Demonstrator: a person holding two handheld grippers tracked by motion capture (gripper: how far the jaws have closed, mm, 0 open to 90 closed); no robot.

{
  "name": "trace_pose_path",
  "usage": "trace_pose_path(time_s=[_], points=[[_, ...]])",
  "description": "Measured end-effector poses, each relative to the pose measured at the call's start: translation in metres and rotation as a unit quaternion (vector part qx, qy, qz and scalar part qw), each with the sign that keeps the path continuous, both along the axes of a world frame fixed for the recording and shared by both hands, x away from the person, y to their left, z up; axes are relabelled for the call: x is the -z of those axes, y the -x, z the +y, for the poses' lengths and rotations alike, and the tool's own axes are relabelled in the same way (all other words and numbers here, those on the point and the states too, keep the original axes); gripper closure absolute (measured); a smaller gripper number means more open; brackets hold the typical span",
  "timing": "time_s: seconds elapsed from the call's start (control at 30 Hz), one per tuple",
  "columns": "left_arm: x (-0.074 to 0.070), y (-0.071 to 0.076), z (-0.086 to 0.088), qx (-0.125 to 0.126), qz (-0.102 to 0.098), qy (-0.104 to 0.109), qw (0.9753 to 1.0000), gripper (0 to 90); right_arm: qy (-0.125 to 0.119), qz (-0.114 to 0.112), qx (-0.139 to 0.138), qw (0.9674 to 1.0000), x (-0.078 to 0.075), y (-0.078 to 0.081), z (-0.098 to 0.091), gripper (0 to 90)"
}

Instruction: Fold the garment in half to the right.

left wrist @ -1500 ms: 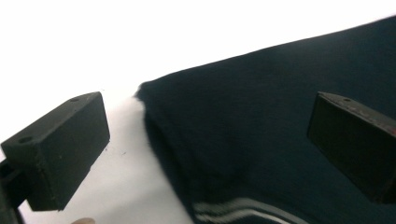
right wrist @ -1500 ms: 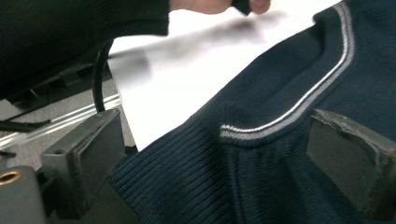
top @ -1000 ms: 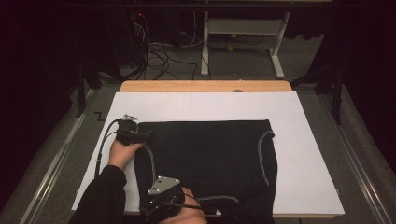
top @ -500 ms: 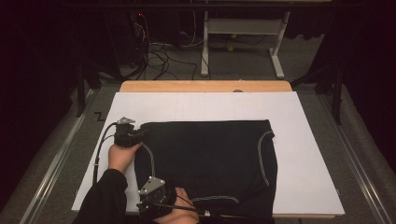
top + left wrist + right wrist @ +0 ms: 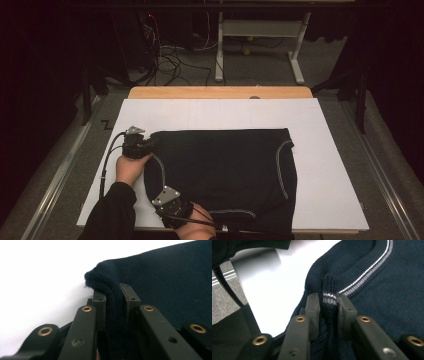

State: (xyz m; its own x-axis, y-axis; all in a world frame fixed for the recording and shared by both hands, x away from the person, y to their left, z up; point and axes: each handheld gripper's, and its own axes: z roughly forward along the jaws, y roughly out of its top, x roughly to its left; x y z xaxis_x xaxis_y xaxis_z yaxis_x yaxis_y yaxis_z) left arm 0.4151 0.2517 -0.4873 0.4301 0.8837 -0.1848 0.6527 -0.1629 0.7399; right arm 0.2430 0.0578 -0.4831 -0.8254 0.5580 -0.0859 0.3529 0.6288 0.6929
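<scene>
In the high view a dark navy knitted garment (image 5: 225, 175) lies spread flat on the white board (image 5: 325, 150) that covers the bench, its left edge toward the person and a pale striped trim curving down its right side. The left tongs (image 5: 150, 144) sit at the far left corner of the cloth, and the right tongs (image 5: 172, 202) sit at the near left corner, close to the front edge of the board, each with a hand behind it. In the left gripper view the left tongs (image 5: 115, 300) are clamped on a bunched fold of the knit, which bulges up in a soft hump between the two pads; this is a plain corner with no trim, and the rest of the cloth lies flat beyond. In the right gripper view the right tongs (image 5: 329, 305) have just been closing, and a pinch of ribbed band with the grey-and-white stripe now stands between them, the pads pressing on it from both sides. The knit looks light, soft and quite limp, so it should sag and drape once lifted, not hold any shape; it is not slippery, yet the loose weave may stretch under pull. The firmer ribbed band and the corners seem the best places to take hold, since a thick fold there gives the pads something to bite.
</scene>
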Motion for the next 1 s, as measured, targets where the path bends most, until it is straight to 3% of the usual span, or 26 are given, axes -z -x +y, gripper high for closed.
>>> trace_pose_path(time_s=[0.17, 0.37, 0.53, 0.7, 0.87, 1.0], points=[[0.0, -0.001, 0.0, -0.003, 0.003, 0.004, 1.0, 72.3, -0.018, 0.016, 0.005, 0.9997, -0.001, -0.003, -0.004, 78.7], [-0.002, -0.001, 0.003, -0.003, 0.001, 0.014, 0.9999, 73.6, -0.031, -0.013, -0.006, 0.9994, -0.009, 0.002, -0.008, 79.4], [-0.007, 0.001, 0.0, -0.016, -0.001, 0.028, 0.9995, 73.8, -0.059, -0.038, -0.006, 0.9975, -0.023, 0.006, -0.015, 79.6], [-0.019, 0.002, 0.001, -0.031, -0.02, 0.07, 0.9969, 73.7, -0.086, -0.059, -0.005, 0.9945, -0.039, 0.007, -0.025, 79.7], [-0.034, 0.002, 0.0, -0.036, -0.033, 0.075, 0.9959, 73.9, -0.098, -0.071, -0.006, 0.9926, -0.051, 0.006, -0.031, 79.7], [-0.044, 0.002, 0.002, -0.044, -0.04, 0.067, 0.996, 73.8, -0.107, -0.077, -0.009, 0.9913, -0.058, 0.006, -0.031, 79.7]])
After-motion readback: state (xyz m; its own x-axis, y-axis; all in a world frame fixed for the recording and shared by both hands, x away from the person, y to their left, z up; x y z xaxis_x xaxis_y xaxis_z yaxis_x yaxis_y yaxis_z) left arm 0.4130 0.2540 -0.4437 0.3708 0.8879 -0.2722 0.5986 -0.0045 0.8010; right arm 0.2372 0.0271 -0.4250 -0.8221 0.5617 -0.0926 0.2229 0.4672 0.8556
